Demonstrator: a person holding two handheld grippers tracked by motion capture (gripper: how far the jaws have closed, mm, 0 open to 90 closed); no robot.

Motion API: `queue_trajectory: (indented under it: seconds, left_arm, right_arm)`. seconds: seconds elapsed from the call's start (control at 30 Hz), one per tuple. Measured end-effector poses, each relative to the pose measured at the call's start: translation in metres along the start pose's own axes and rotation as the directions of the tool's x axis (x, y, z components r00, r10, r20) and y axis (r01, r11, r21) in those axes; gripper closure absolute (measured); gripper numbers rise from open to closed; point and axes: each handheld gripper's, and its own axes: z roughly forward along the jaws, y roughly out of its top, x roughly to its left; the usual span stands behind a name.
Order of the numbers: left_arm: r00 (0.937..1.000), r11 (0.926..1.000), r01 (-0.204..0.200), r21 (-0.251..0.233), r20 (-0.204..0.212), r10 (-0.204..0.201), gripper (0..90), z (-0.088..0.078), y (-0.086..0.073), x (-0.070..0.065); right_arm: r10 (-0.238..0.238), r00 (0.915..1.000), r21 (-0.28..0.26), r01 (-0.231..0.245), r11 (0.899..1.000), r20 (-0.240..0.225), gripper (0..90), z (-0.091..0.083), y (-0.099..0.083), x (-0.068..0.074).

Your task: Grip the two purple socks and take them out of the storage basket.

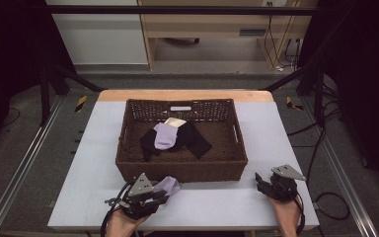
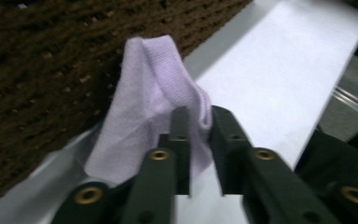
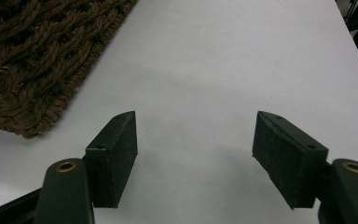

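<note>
At the lower left of the high view, the left gripper (image 1: 159, 195) rests low on the white table (image 1: 217, 202), just in front of the brown wicker basket (image 1: 182, 170). A lilac sock (image 1: 168, 185) sits at its tips. In the left gripper view, the sock (image 2: 149, 107) stands bunched in the centre of the frame, one fold draped between the two black jaws, which are slightly parted; the pads do not appear to press the cloth.

At the lower right of the high view, the right gripper (image 1: 259, 181) rests on bare table, its jaws spread wide with nothing between them.

Inside the basket, mid-frame, lie a second lilac sock (image 1: 165, 135), a black garment (image 1: 192, 139) and a cream piece (image 1: 175, 121).

Likely risk: the fold may cling to a pad when the gripper lifts, dragging the sock across the table, or it may slump into a crumpled heap.
</note>
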Motion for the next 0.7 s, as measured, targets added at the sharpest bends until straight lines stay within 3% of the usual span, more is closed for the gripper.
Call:
queue_trajectory:
  seconds: [0.1, 0.2, 0.23, 0.3, 0.33, 0.37, 0.4, 0.43, 0.7]
  left_arm:
    - [0.9967, 0.9982, -0.055, -0.021, -0.061, 0.054, 68.2, -0.005, -0.002, -0.003]
    - [0.9958, 0.9982, -0.046, -0.038, -0.081, 0.043, 62.8, -0.012, -0.002, -0.002]
    - [0.9964, 0.9987, -0.032, -0.039, -0.080, 0.029, 61.3, -0.014, -0.001, -0.002]
    - [0.9976, 0.9981, 0.052, -0.033, -0.045, -0.053, 56.6, -0.021, 0.004, 0.003]
    - [0.9948, 0.9945, 0.099, -0.035, -0.022, -0.100, 53.5, -0.024, 0.006, 0.007]
    - [0.9928, 0.9922, 0.119, -0.036, -0.009, -0.120, 49.0, -0.025, 0.007, 0.008]
    - [0.9873, 0.9863, 0.159, -0.045, 0.013, -0.158, 48.5, -0.029, 0.010, 0.012]
    - [0.9859, 0.9840, 0.167, -0.061, 0.007, -0.167, 48.9, -0.033, 0.012, 0.013]
    - [0.9898, 0.9892, 0.102, -0.105, -0.088, -0.111, 49.8, -0.053, 0.036, 0.010]
  right_arm:
    - [-0.003, 1.0000, -0.002, 0.003, 1.000, 0.000, 31.0, 0.000, 0.000, 0.000]
    - [-0.002, 1.0000, -0.002, 0.002, 1.000, 0.000, 31.0, 0.000, 0.000, 0.000]
    - [-0.001, 1.0000, -0.001, 0.001, 1.000, 0.001, 31.0, 0.000, 0.000, 0.000]
    - [-0.002, 1.0000, -0.001, 0.002, 1.000, 0.001, 31.0, 0.000, 0.000, 0.000]
    - [-0.003, 1.0000, -0.001, 0.003, 1.000, 0.001, 30.9, 0.000, 0.000, 0.000]
    - [-0.005, 1.0000, -0.002, 0.005, 1.000, 0.002, 30.9, 0.000, 0.000, 0.000]
    - [-0.004, 1.0000, -0.002, 0.004, 1.000, 0.002, 30.9, 0.000, 0.000, 0.000]
    - [-0.005, 1.0000, -0.003, 0.005, 1.000, 0.003, 30.8, 0.000, 0.000, 0.000]
    - [-0.002, 1.0000, -0.001, 0.002, 1.000, 0.002, 30.8, 0.000, 0.000, 0.000]
